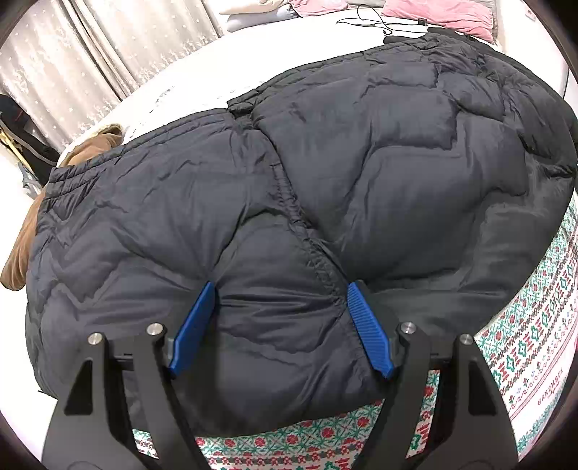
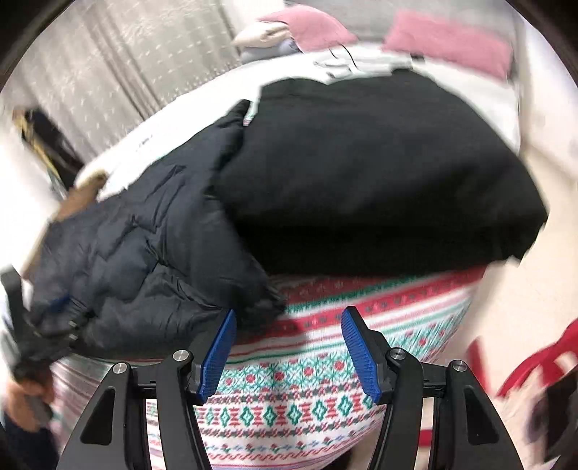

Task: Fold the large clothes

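A large dark navy quilted puffer jacket lies spread on the bed and fills the left wrist view. My left gripper is open, its blue fingers pressed onto the jacket's near edge with a bulge of fabric between them, not clamped. In the blurred right wrist view the jacket hangs at the left beside a flat black garment. My right gripper is open and empty above a patterned blanket, just right of the jacket's edge. The left gripper's body shows at the far left.
The red, green and white patterned blanket covers the bed's near edge. A brown garment pokes out left of the jacket. Pink pillows and a cable lie at the bed's far end. Curtains hang at the left. A red item sits at the right.
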The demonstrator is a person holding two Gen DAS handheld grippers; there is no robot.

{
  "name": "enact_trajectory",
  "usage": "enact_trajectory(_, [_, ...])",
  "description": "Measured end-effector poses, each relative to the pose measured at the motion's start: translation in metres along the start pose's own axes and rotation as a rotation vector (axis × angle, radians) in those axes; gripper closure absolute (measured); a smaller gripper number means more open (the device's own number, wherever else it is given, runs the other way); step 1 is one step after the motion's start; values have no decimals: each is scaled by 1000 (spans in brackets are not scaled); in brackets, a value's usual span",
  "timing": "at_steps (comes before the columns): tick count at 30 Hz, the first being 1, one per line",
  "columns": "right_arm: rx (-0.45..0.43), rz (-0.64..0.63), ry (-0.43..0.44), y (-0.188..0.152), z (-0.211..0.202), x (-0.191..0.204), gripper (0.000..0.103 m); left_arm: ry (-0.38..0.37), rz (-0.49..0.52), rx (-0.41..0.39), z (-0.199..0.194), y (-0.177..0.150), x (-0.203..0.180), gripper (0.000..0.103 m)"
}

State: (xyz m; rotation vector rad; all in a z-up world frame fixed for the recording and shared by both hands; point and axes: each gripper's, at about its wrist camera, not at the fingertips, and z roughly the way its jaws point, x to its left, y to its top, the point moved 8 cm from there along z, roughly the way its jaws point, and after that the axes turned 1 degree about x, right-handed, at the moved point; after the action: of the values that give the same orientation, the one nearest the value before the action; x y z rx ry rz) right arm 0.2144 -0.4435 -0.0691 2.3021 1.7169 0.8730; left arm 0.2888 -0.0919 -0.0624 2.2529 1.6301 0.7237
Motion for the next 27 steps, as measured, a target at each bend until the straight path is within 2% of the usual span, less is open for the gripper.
enact_trajectory(4, [59, 82, 212, -12, 11, 13, 42, -1, -5, -5, -1, -1, -1, 27])
enact_trajectory(8, [94, 137, 284, -20, 32, 26, 42, 1, -8, -9, -2, -2, 0, 27])
enact_trajectory(12, [63, 173, 361, -22, 48, 51, 41, 4, -11, -11, -2, -2, 1, 27])
enact_trajectory(16, [3, 165, 353, -26, 59, 72, 37, 6, -15, -18, -1, -4, 1, 27])
enact_trajectory(21, [-86, 233, 364, -23, 65, 80, 37, 12, -22, -23, -1, -5, 1, 27])
enact_trajectory(24, [-117, 234, 335, -21, 69, 84, 37, 11, -27, -22, -1, -6, 1, 27])
enact_trajectory(27, [-137, 289, 344, -18, 70, 88, 37, 11, -27, -24, -2, -6, 1, 27])
